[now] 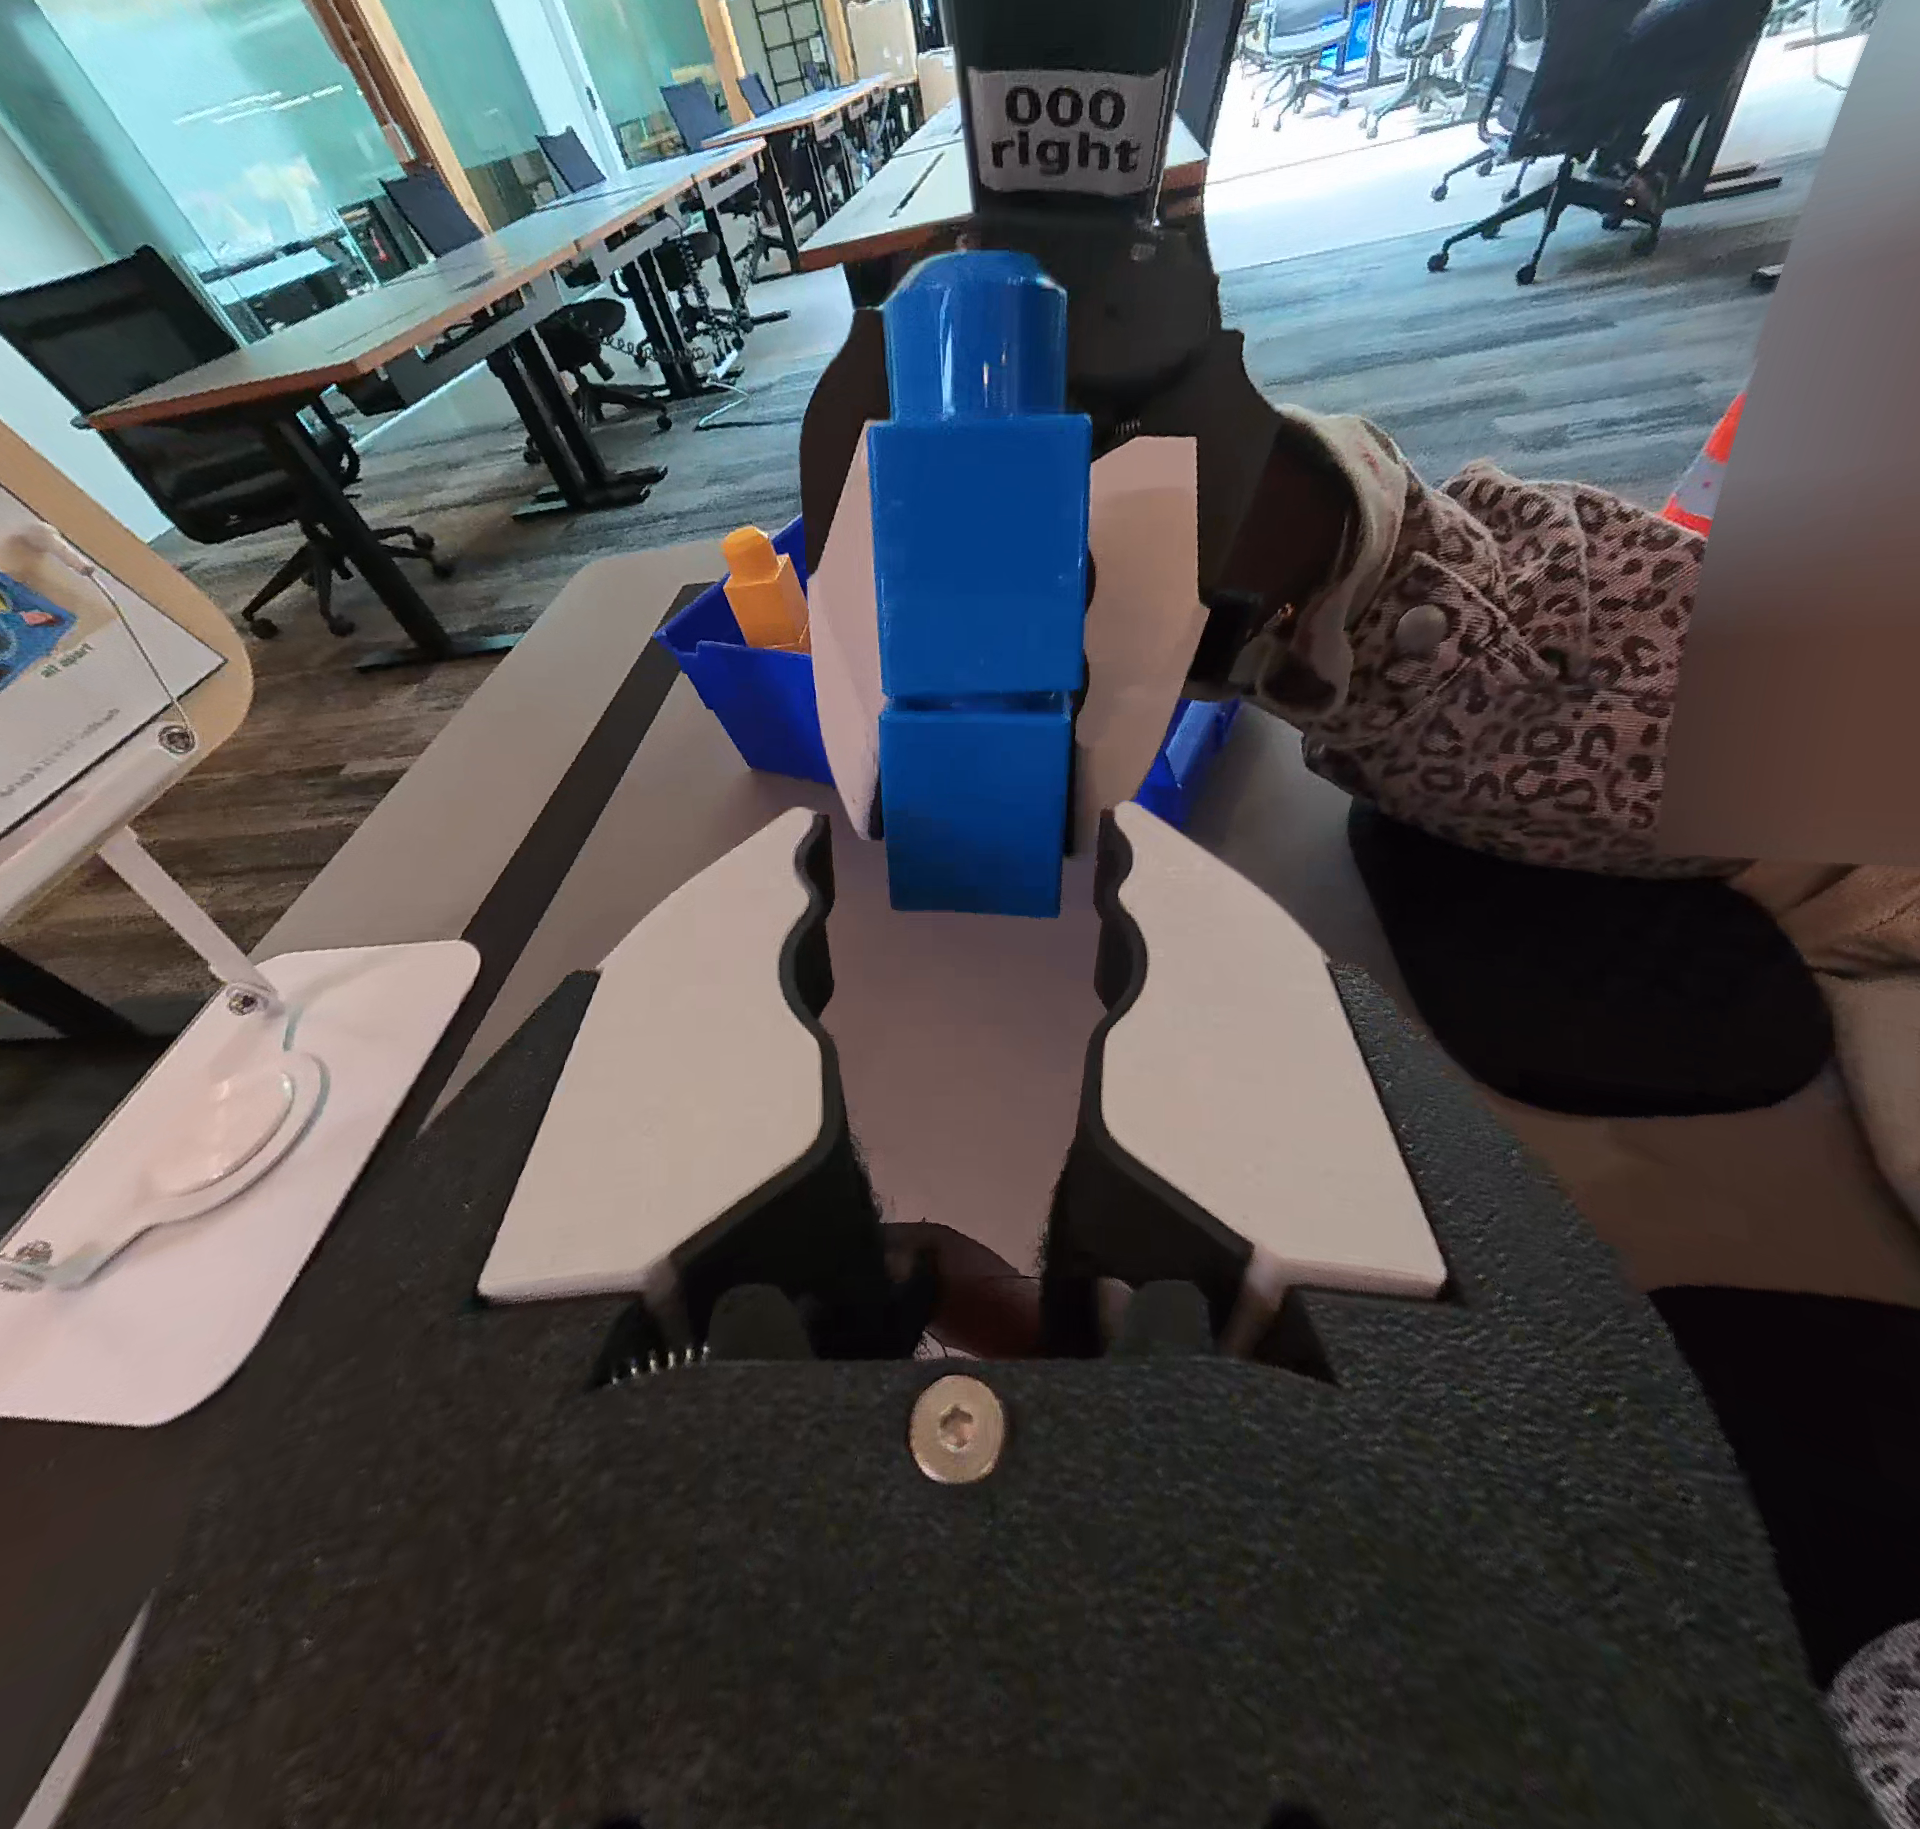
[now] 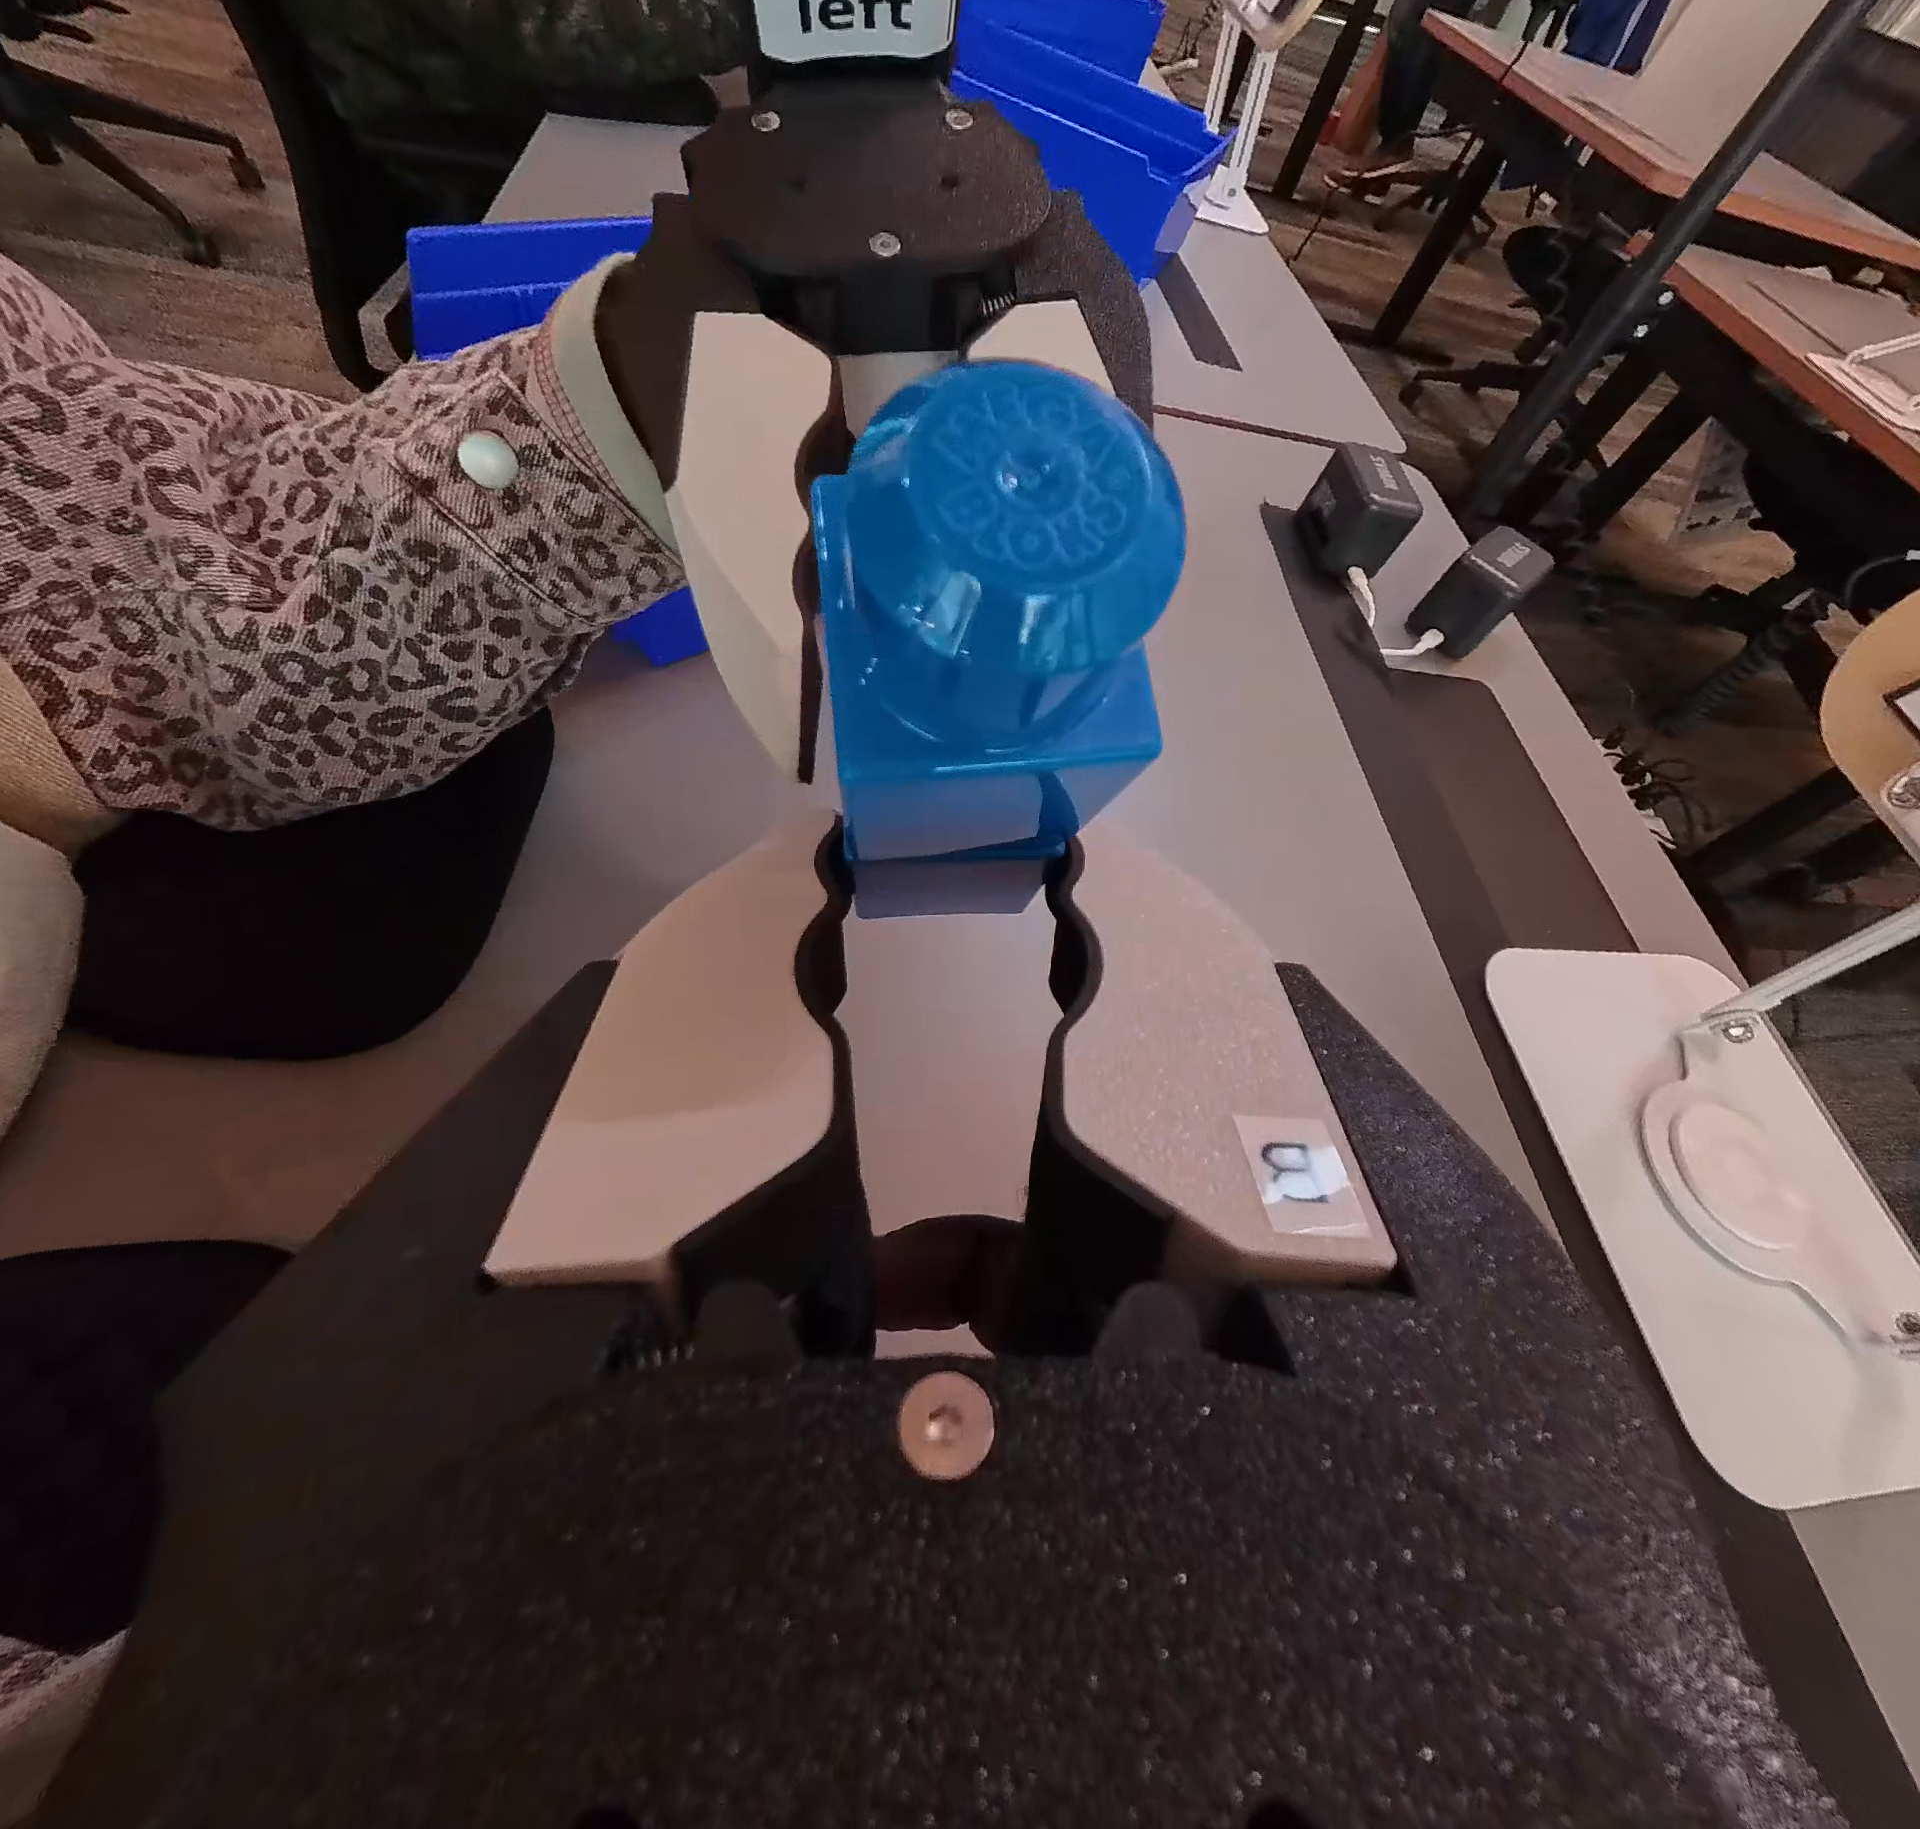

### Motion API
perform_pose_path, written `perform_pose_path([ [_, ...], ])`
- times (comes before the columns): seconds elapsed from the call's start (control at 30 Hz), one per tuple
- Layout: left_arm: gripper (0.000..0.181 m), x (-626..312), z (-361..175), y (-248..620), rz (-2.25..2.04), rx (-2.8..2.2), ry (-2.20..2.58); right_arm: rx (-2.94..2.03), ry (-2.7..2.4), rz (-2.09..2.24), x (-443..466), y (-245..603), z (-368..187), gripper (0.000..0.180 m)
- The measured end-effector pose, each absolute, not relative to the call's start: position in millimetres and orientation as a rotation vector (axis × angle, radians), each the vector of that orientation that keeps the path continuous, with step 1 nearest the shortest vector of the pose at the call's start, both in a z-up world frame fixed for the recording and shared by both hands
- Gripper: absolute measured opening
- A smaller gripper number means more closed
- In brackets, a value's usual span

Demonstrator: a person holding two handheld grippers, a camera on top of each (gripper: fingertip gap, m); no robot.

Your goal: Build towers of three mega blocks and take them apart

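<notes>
A stack of two blue mega blocks (image 1: 977, 574) hangs in the air above the grey table (image 1: 623, 844). The top block's round stud (image 2: 1013, 522) faces the right wrist view. My right gripper (image 2: 951, 849) is shut on the lower block (image 2: 940, 886); its white fingers (image 1: 1143, 595) flank the stack in the left wrist view. My left gripper (image 1: 966, 844) faces it from the other side. It is open, with its fingertips on either side of the lower block (image 1: 971, 813) and a small gap on both sides. One of its fingers (image 2: 743, 532) lies along the stack; the other is hidden.
A blue bin (image 1: 748, 699) behind the stack holds an orange block (image 1: 764, 584). More blue bins (image 2: 1081, 117) stand further along the table. A person's spotted sleeve (image 1: 1507, 657) rests over a black pad (image 1: 1579, 969). A white sign-stand base (image 1: 208, 1156) and two black chargers (image 2: 1475, 584) sit at the table's edges. Left and right tips are no more than a few centimetres apart.
</notes>
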State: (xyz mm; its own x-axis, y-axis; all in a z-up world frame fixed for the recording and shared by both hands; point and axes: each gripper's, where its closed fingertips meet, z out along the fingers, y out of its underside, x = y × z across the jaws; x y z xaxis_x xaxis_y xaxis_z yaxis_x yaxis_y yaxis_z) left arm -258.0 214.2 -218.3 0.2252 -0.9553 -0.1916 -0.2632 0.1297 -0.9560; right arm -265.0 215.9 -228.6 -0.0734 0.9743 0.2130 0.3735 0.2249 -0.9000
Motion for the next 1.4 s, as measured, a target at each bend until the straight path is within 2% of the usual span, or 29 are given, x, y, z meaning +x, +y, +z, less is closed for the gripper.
perform_pose_path([
  [0.07,0.047,-255,-218,216,-0.738,-1.354,1.27,-1.289,-1.631,0.851,-268,213,-231,0.035],
  [0.17,0.034,-253,-218,213,-0.732,-1.318,1.299,-1.309,-1.637,0.807,-268,215,-233,0.035],
  [0.37,0.034,-255,-190,207,-0.786,-1.179,1.219,-1.207,-1.529,0.898,-271,210,-206,0.036],
  [0.53,0.033,-262,-172,204,-0.823,-1.123,1.142,-1.101,-1.428,1.014,-267,203,-182,0.062],
  [0.63,0.033,-263,-170,198,-0.86,-1.115,1.152,-1.013,-1.333,1.116,-265,197,-160,0.072],
  [0.77,0.034,-259,-175,194,-0.859,-1.136,1.195,-0.953,-1.262,1.196,-269,191,-144,0.071],
  [0.87,0.034,-257,-177,197,-0.832,-1.152,1.197,-0.919,-1.248,1.167,-273,191,-142,0.041],
  [0.9,0.033,-257,-176,197,-0.832,-1.147,1.196,-0.908,-1.247,1.173,-274,189,-142,0.038],
  [1.4,0.033,-262,-172,200,-0.679,-1.178,1.204,-0.912,-1.254,1.153,-273,193,-145,0.037],
])
